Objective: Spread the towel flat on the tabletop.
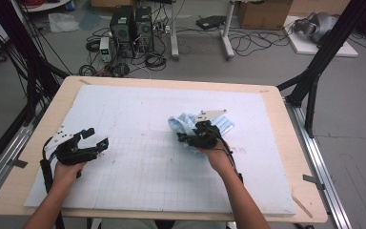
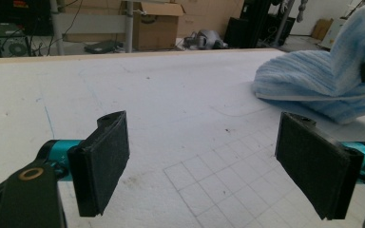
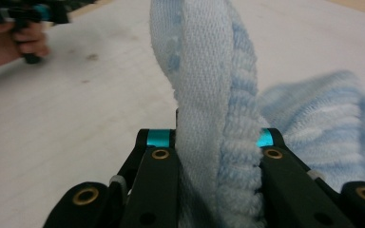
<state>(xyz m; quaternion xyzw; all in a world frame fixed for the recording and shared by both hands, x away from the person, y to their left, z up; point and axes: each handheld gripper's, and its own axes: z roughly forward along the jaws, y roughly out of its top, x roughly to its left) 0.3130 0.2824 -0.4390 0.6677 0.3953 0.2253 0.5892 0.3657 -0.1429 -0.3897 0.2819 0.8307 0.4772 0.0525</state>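
Gripping the light-blue towel by a bunched fold, you are holding it right of the middle of the white gridded mat, part of it lifted and the rest lying on the mat toward the far side. In the right gripper view the cloth is standing up between the two black jaws, which are closed tight on a thick double layer. So the right gripper is clamped on the towel, not empty.

To do this step well, you are best off keeping that pinch firm and lifting slowly, so the trailing part unrolls off the mat rather than dragging in a heap. A fold this thick could slip out one layer at a time, so watch that both layers are staying in the pads. Judging by the bunching, the towel is not yet spread or folded flat.

The left gripper is hovering low over the near left of the mat, its jaws wide apart with nothing between them; its pads are facing the towel across bare mat. You are well placed to bring it over and take a free edge or corner.

No container is sitting on the mat. On the floor beyond the table, cardboard boxes are standing, and I cannot tell what they hold.
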